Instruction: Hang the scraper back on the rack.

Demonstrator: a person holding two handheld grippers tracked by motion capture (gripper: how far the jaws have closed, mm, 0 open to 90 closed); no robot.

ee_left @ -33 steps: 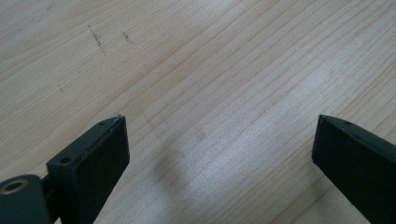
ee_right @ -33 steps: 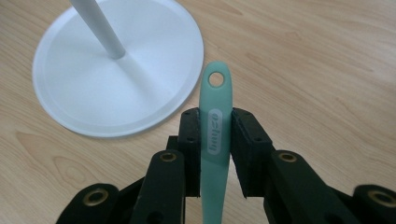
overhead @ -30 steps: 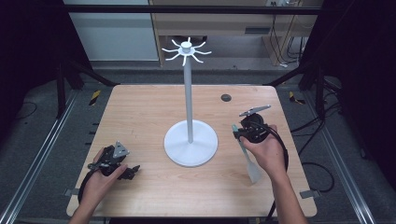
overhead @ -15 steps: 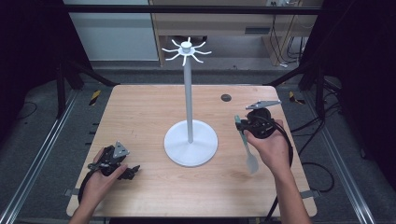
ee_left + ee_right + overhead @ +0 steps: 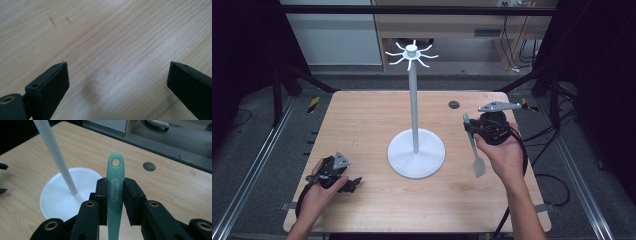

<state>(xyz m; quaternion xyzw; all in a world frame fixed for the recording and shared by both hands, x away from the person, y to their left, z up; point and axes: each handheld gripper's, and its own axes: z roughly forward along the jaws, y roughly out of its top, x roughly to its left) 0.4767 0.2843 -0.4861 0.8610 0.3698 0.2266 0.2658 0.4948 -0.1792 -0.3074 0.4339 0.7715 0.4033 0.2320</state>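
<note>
Right claw (image 5: 115,192) clenched on green spatula (image 5: 114,195) handle — hole end beyond the pads, left claw (image 5: 117,82) released

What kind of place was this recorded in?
Probably a lab or workshop recording bench, not a home. A bare wooden table stands inside a dark metal frame, cables lie on the floor behind, and a hand-held gripper clamps a green spatula.
</note>
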